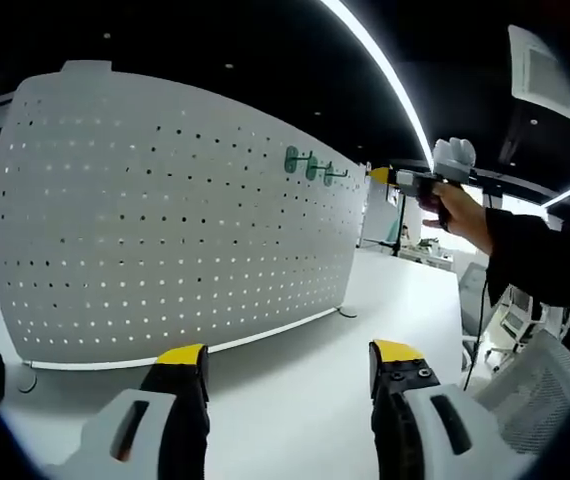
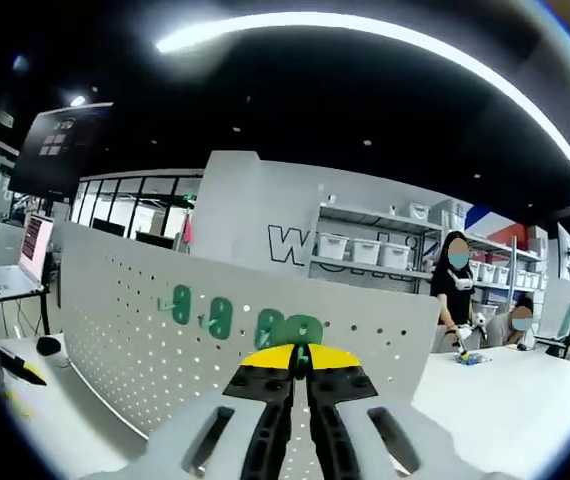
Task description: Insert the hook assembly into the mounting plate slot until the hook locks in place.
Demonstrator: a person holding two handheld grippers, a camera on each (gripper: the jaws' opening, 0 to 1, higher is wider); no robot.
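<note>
Worktop [image 1: 295, 400]: white, carries the upright panel; bare surface in front of it.
Mounting plate [image 1: 165, 220]: large white perforated panel, standing upright on the worktop, running from near left to far right in the left gripper view.
Right gripper [image 2: 301, 362]: raised at the panel's upper far end; yellow-tipped fingers [image 2: 265, 358] closed on the green hook assembly. In the left gripper view it appears at the far right, held in a person's hand [image 1: 455, 205].
Left gripper [image 1: 290, 358]: low over the worktop, well apart from the panel; fingers [image 1: 182, 356] spread wide, gripping nothing.
Mounted hooks [image 1: 310, 165]: green, in a row high on the panel near its far end.
Hook assembly [image 2: 303, 352]: green, pinched between the right fingers, just beside the mounted hooks; contact with the panel cannot be told.
</note>
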